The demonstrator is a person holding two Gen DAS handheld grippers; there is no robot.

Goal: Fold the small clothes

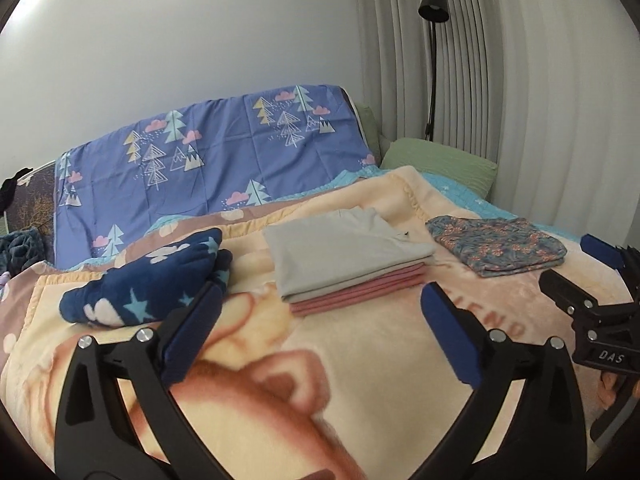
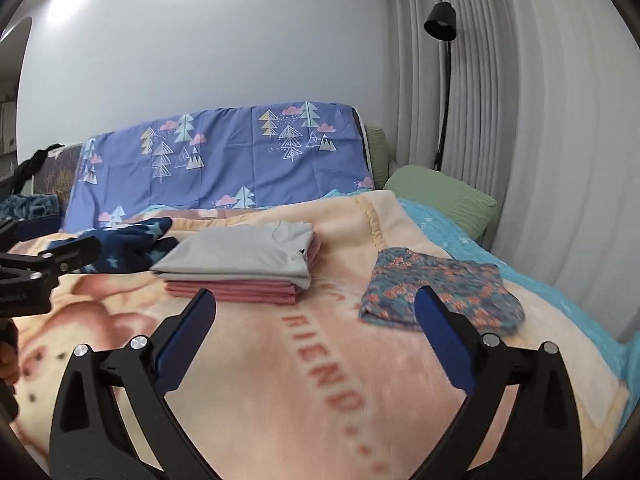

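A folded grey garment (image 1: pixel 340 256) lies on a folded pink one (image 1: pixel 360 290) in the middle of the peach blanket (image 1: pixel 360 368). The same grey garment (image 2: pixel 240 256) and pink one (image 2: pixel 240 290) show in the right wrist view. To their right rests a folded floral garment (image 1: pixel 500 246) (image 2: pixel 436 292). On the left, a navy star-print fleece piece (image 1: pixel 148 280) (image 2: pixel 132 246) lies crumpled. My left gripper (image 1: pixel 322 292) is open and empty, short of the stack. My right gripper (image 2: pixel 316 296) is open and empty too, with its right finger in front of the floral garment.
A purple tree-print sheet (image 1: pixel 208 160) drapes over the headboard at the back. A green pillow (image 1: pixel 440 160), a black floor lamp (image 1: pixel 432 4) and grey curtains (image 1: pixel 520 100) stand at the right. Each gripper appears at the edge of the other's view.
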